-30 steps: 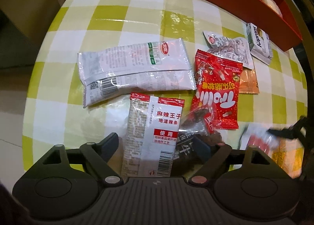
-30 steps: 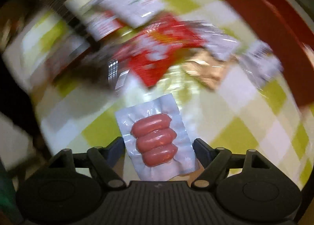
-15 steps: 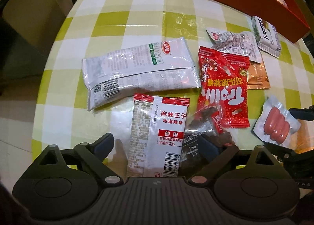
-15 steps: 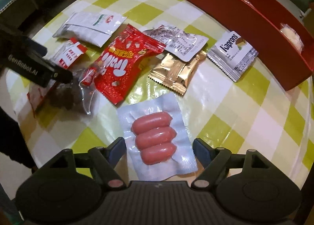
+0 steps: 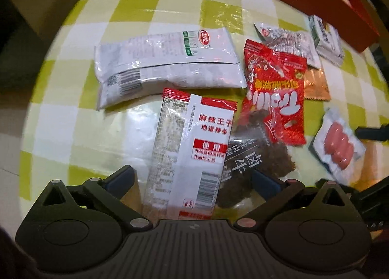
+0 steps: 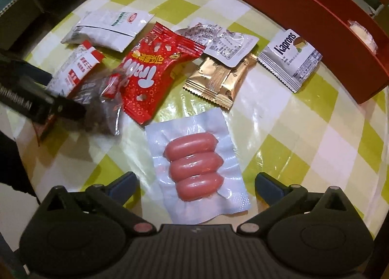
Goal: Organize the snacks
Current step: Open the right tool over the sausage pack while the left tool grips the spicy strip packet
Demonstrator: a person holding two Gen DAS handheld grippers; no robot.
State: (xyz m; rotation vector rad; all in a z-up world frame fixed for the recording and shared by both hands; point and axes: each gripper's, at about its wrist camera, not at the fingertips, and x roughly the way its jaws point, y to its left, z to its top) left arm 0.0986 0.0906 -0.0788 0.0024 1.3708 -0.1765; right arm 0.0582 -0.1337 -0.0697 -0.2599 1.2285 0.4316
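A: Both sets of fingers opening wide. Right gripper [image 6: 195, 181] straddles the clear vacuum pack of three pink sausages [image 6: 194, 179], flat on the checked surface [image 6: 304, 128], pads not touching it.

B: Risk?

A: Slick film, lies flat; pads may skid over w/o catching an edge.

B: Left gripper [image 5: 192, 181]?

A: White-and-red spicy-strip packet [image 5: 192, 155] betw. its fingers, dark jerky pouch [image 5: 252, 160] against the right finger. Could pinch both. Red tray [image 6: 316, 23] sits well beyond.

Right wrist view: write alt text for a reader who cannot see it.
The right gripper, jaws opening, hovers over a vacuum pack of three sausages lying untouched on a green-checked tablecloth. Behind lie a red Trolli bag, a gold packet, a Kaprons wafer and a red tray.
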